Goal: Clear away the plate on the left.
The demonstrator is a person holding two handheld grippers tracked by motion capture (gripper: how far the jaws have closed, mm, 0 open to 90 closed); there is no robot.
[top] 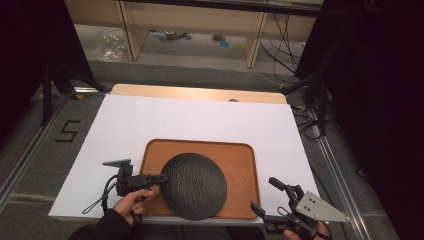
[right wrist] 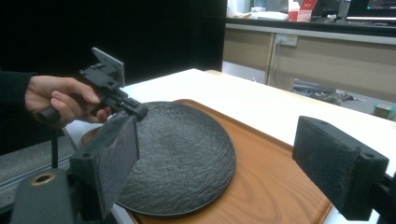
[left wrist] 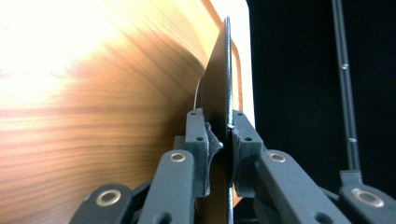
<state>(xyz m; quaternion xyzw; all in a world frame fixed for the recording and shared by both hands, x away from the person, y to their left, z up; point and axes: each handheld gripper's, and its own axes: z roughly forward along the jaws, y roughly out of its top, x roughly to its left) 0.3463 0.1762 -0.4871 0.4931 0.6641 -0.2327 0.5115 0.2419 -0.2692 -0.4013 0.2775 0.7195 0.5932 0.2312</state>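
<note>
A round black textured plate [top: 194,185] lies on a brown wooden tray [top: 240,160] near the table's front, its near rim reaching the tray's front edge. My left gripper [top: 162,178] comes in from the left and is shut on the plate's left rim. In the left gripper view the plate [left wrist: 219,84] stands edge-on between the pads [left wrist: 198,130], with the tray [left wrist: 116,116] behind. My right gripper [top: 263,193] hovers open off the tray's front right corner, apart from the plate. Its view shows the plate [right wrist: 187,154], the tray [right wrist: 275,182] and the left gripper [right wrist: 135,109].
The tray rests on a white sheet [top: 200,117] that covers the table, with a strip of bare wood [top: 200,92] at the far edge. Wooden shelving [top: 200,20] and cables stand beyond. Dark curtains flank both sides, and metal rails run along the floor.
</note>
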